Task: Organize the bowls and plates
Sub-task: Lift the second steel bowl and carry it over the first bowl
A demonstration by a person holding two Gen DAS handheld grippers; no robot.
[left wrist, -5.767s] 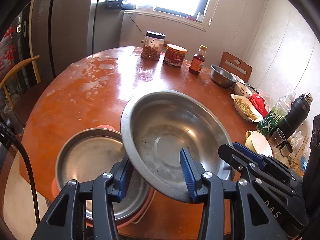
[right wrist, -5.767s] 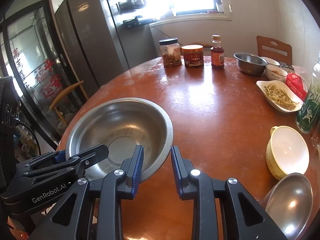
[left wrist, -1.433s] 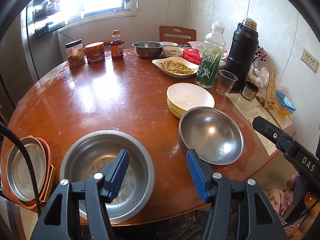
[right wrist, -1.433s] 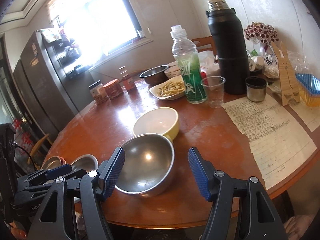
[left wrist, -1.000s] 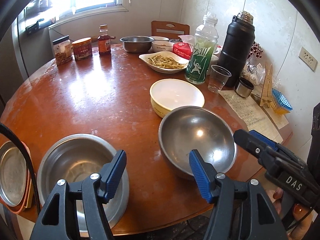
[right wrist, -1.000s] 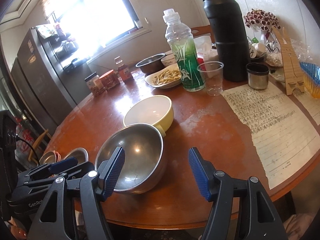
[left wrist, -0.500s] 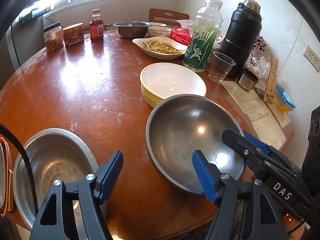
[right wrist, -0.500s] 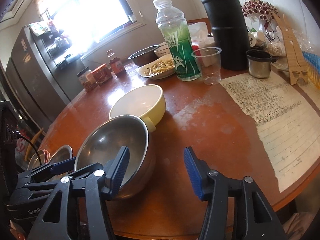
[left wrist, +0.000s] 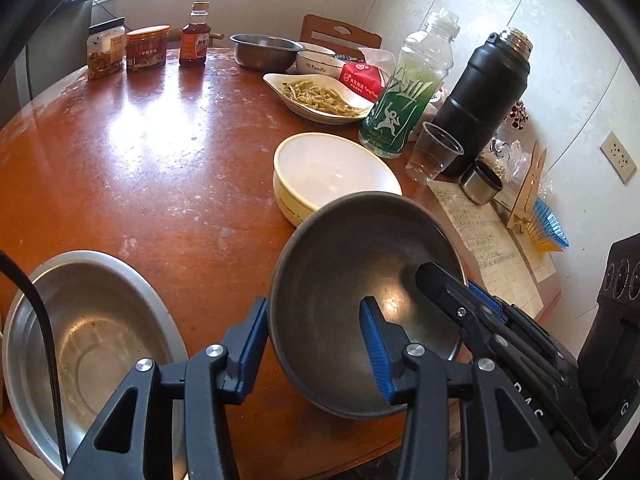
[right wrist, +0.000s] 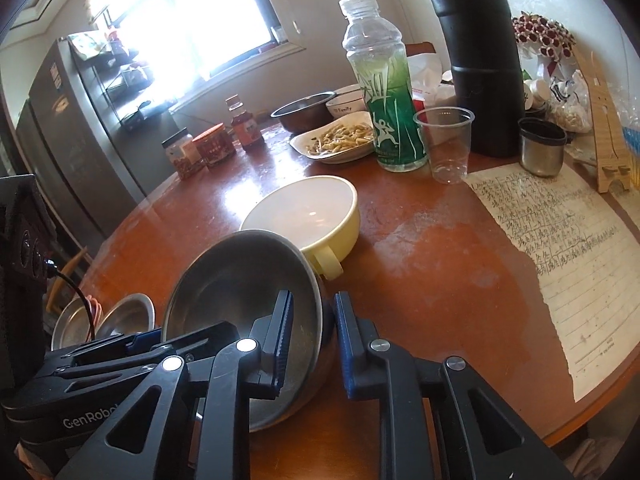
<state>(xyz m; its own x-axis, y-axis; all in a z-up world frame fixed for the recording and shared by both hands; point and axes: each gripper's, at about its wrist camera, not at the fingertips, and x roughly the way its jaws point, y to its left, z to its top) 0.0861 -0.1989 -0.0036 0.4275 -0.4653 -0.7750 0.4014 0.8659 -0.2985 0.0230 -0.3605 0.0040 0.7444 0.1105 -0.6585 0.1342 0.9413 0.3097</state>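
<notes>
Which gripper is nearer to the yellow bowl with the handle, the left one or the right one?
Right. The right gripper grips the steel bowl at the rim beside the yellow bowl. The left gripper holds the opposite rim, farther from it.

Two wrist cameras, close over the table's near edge

Each looked down along its fingers, across the table (left wrist: 160, 152) toward the far wall; both shared the steel bowl (left wrist: 352, 280) (right wrist: 236, 280).
</notes>
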